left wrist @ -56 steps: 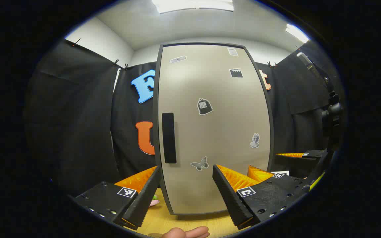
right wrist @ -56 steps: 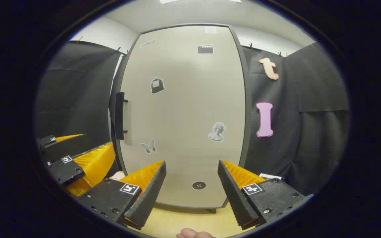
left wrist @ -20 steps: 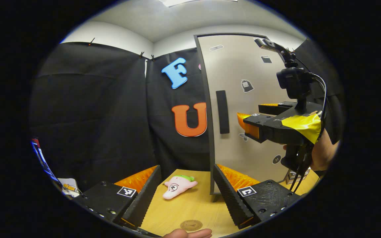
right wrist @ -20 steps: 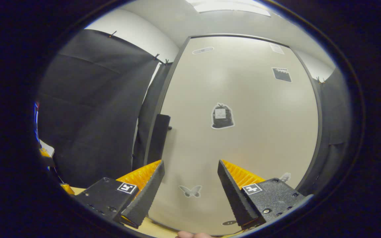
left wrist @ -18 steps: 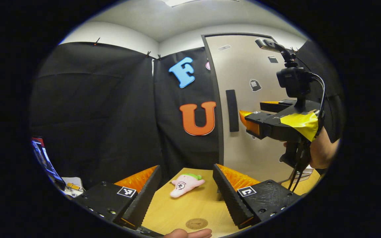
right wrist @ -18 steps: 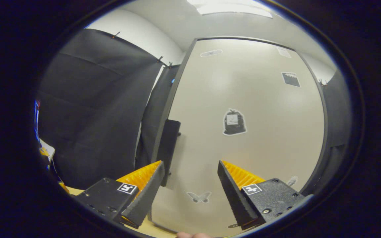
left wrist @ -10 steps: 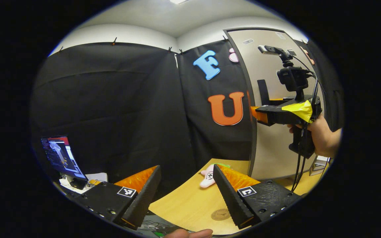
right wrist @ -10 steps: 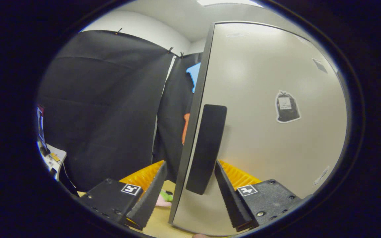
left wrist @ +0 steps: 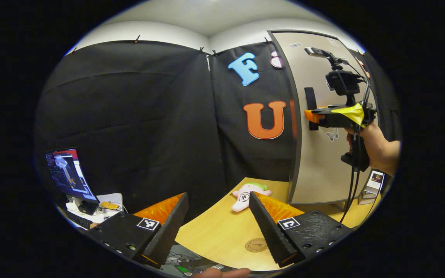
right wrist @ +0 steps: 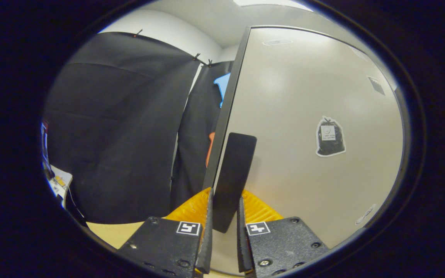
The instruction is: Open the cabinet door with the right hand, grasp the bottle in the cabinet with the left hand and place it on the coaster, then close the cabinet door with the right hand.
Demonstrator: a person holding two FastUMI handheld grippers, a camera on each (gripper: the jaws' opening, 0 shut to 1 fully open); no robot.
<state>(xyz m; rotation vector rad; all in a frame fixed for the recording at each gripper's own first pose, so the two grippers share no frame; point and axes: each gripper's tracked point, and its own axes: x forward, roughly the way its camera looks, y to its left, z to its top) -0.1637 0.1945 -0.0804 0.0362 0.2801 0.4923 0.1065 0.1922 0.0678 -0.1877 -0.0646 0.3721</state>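
Right gripper view showed the right gripper (right wrist: 223,227) with both fingers pressed on the black handle (right wrist: 233,177) of the closed cabinet door (right wrist: 307,116), while the left gripper (left wrist: 218,222) hung wide open and empty over the wooden table (left wrist: 222,235), near the coaster (left wrist: 256,244).

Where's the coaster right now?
In the left gripper view the coaster lies flat on the wooden table, near its front edge, just left of the left gripper's right-hand finger. The pink plush toy lies farther back, toward the cabinet door.
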